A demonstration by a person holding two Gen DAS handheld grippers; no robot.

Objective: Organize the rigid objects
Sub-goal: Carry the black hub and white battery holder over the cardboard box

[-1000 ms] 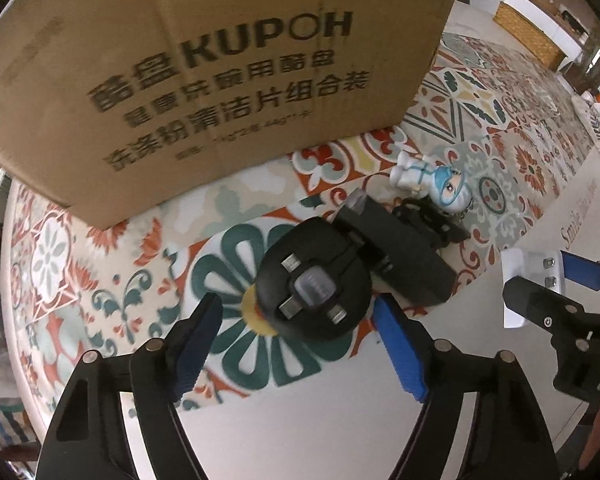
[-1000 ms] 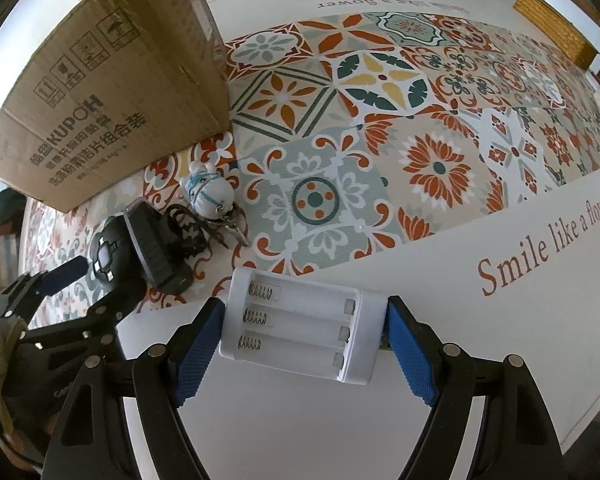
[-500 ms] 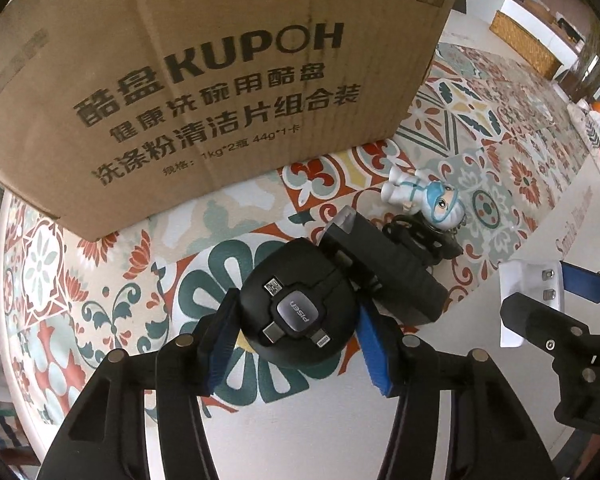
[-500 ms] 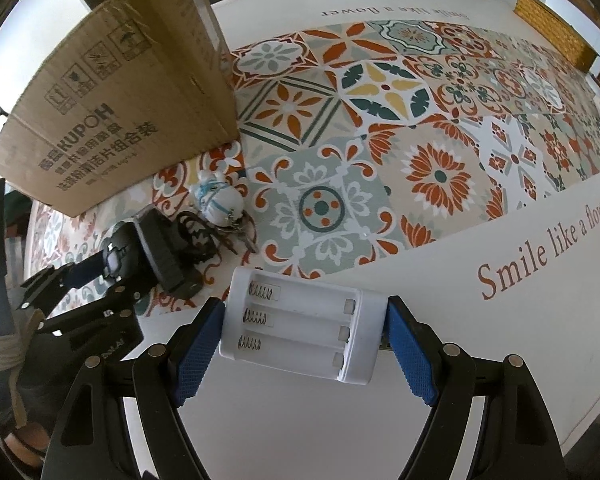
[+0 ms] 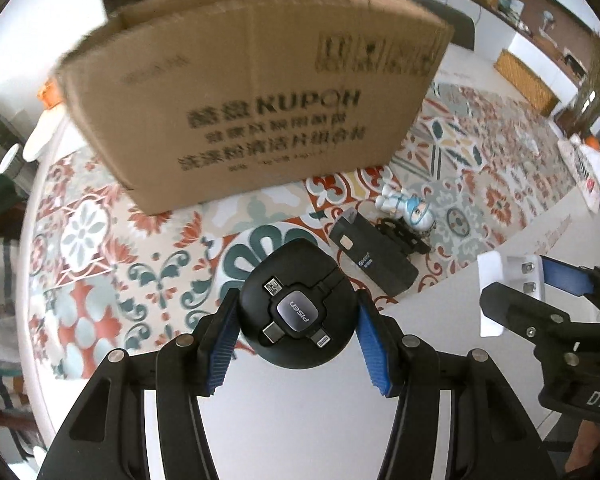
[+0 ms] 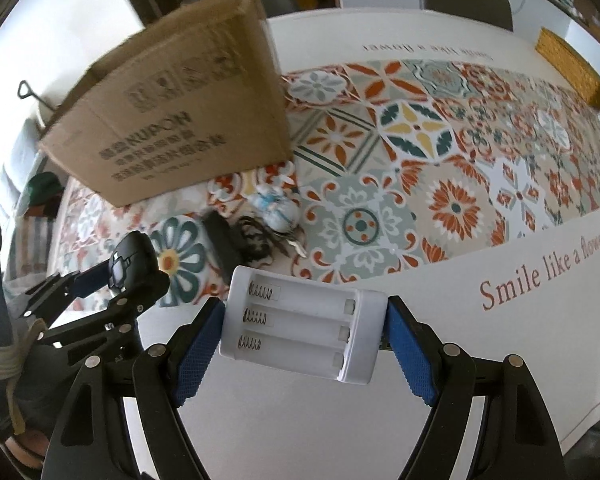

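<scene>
L claw clenched on round cable hub, R claw on white battery holder, both above table.

Figurine right of case (box behind)

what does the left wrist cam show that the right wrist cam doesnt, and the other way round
Only the left wrist view shows the face of the round black cable hub with its plug tips, and the label side of the black rectangular device.

Only the right wrist view shows the white battery holder from above, its three empty slots and springs, and the "Smile like a flower" lettering.

Both show the cardboard box, the small figurine, the patterned tablecloth, and each gripper clamped on its item: left gripper, right gripper.
</scene>
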